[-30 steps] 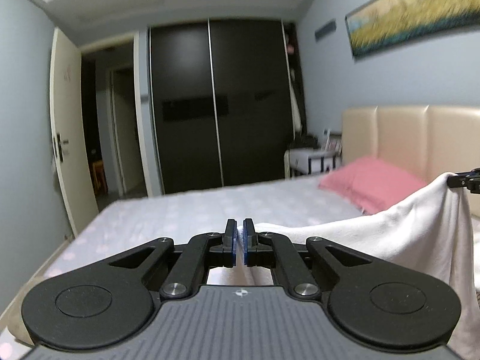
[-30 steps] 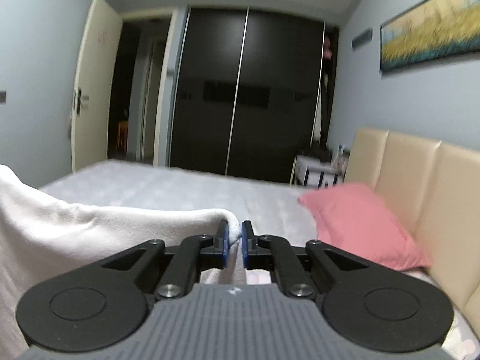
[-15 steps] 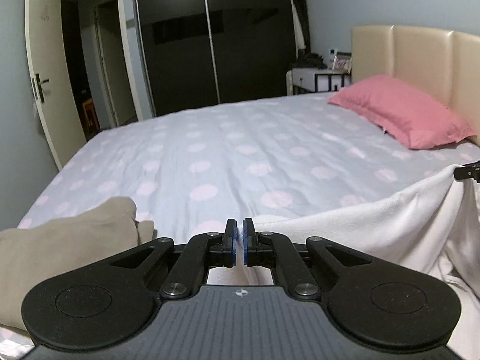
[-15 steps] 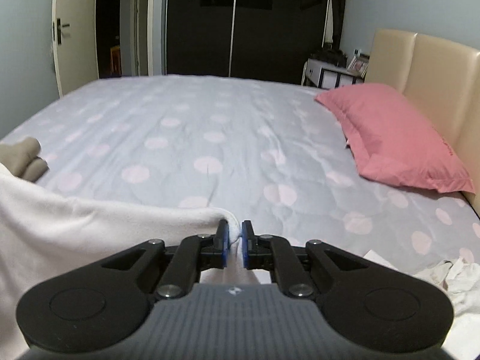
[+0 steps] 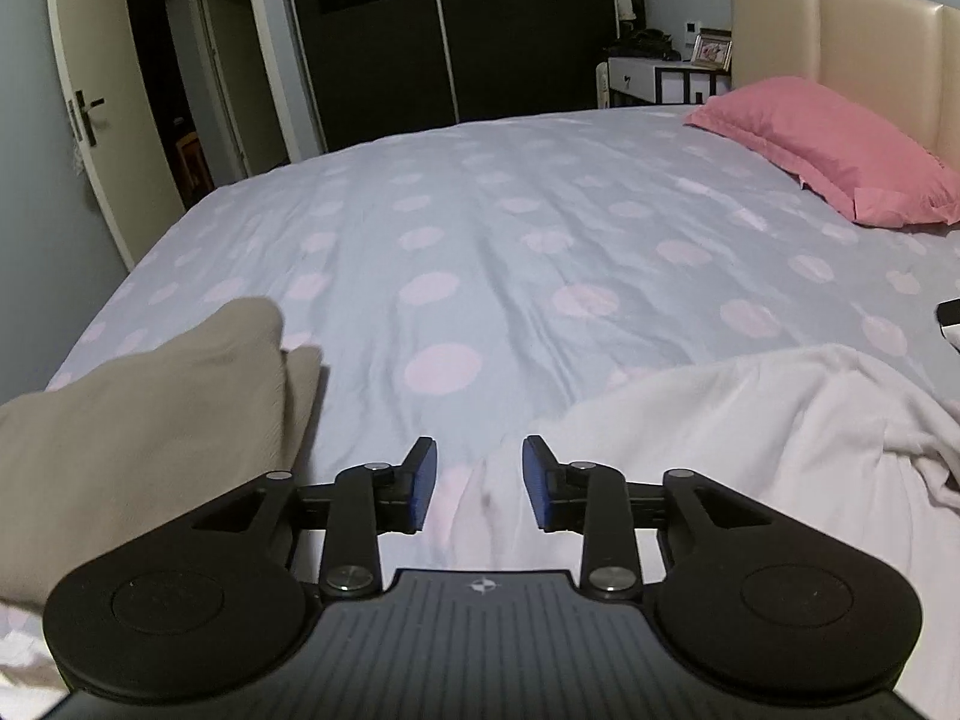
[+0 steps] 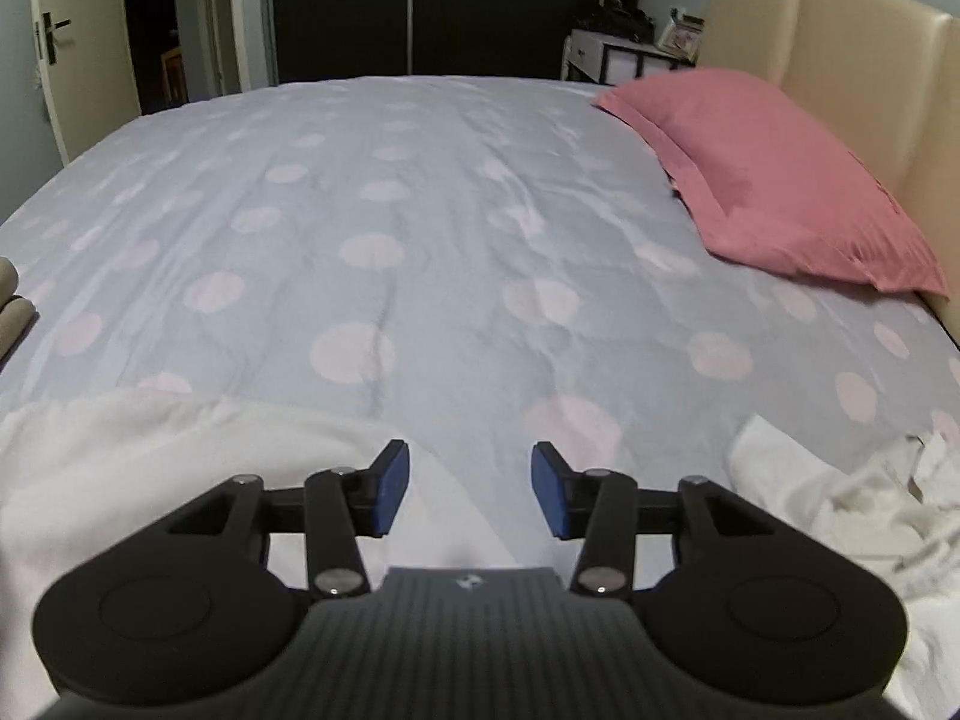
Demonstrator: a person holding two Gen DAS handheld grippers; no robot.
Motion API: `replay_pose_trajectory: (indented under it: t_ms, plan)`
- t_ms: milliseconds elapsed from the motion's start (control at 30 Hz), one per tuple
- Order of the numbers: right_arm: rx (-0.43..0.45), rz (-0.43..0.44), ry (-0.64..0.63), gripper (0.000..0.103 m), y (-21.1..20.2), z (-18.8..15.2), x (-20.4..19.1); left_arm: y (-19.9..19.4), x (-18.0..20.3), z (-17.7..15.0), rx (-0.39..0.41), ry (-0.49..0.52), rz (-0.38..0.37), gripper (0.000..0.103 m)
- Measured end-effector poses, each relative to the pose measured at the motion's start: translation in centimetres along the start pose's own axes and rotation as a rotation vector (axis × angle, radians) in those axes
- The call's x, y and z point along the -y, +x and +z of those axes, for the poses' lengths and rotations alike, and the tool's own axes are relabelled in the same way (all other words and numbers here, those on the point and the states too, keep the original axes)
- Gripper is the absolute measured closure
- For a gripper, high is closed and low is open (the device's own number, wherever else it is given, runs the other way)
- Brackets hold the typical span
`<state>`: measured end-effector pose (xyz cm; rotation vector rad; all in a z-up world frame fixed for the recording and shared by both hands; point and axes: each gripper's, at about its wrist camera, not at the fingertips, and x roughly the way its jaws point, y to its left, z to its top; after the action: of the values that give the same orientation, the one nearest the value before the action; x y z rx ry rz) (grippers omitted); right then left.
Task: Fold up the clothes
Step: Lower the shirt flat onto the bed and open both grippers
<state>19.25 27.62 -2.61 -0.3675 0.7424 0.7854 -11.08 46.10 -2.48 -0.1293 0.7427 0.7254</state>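
Both tongs w/ jaws apart, nothing pinched. Left tongs: blue pads stand apart over the near edge of the bed; a fold of the white fleecy cloth lies below the gap, not pressed by either pad. Jaws have just been opening; cloth sits under them, not gripped. Right tongs: blue pads also apart, jaws just been opening too; the same white fleecy cloth lies beneath and to the left of them, free of the pads.

White cloth is spread flat-ish on the near part of the bed, rumpled at its right end in the left wrist view; it runs from under the left tongs across toward the right tongs.

Bed w/ pale grey cover dotted w/ pink circles fills most of both views. Folded beige garment rests on the bed at near left, just beside the left tongs' left arm; in the right wrist view only its edge shows at far left. A crumpled white garment lies at near right of the right tongs, apart from the fleecy cloth.

Pink pillow lies at the far right against the cream padded headboard. Dark sliding wardrobe at the back, cream door ajar at left. Small white bedside table beside the headboard, w/ a framed photo on it.
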Motion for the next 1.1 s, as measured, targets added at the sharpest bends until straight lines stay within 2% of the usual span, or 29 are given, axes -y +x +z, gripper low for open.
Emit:
replay_pose_trajectory:
  t_ms: [233,533,633,700,767,833,900,967,1033,1100]
  plan:
    - [-0.113,0.038,0.044,0.054,-2.3,-3.0,4.1,-2.7,-1.3,-2.9,-0.072,-0.036,-0.018,0.071]
    - [-0.304,0.101,0.033,0.055,-6.0,-10.5,8.2,-7.5,0.0,-7.4,-0.134,0.004,-0.072,0.071]
    - [-0.356,0.117,0.019,0.054,-7.0,-12.9,9.0,-8.9,0.2,-8.6,-0.142,0.004,-0.077,0.065]
    - [-0.382,0.112,0.006,0.051,-7.3,-14.4,9.4,-9.8,0.2,-9.3,-0.142,-0.008,-0.079,0.065]
    - [-0.406,0.095,0.001,0.042,-7.3,-16.0,9.9,-10.5,0.1,-10.1,-0.146,-0.039,-0.083,0.065]
    - [-0.444,0.079,0.004,0.043,-7.0,-17.6,10.3,-10.9,0.1,-10.8,-0.155,-0.061,-0.081,0.065]
    - [-0.486,0.093,0.016,0.054,-6.8,-19.0,10.5,-11.0,0.4,-11.5,-0.172,-0.065,-0.075,0.065]
    - [-0.514,0.122,0.026,0.089,-7.0,-19.8,10.4,-11.1,0.7,-12.1,-0.184,-0.053,-0.069,0.065]
    - [-0.485,0.104,0.019,0.096,-8.0,-19.3,10.6,-11.0,1.0,-12.4,-0.191,-0.042,-0.06,0.065]
    - [-0.447,0.078,0.01,0.098,-9.1,-18.5,11.0,-10.9,1.1,-12.7,-0.197,-0.041,-0.054,0.065]
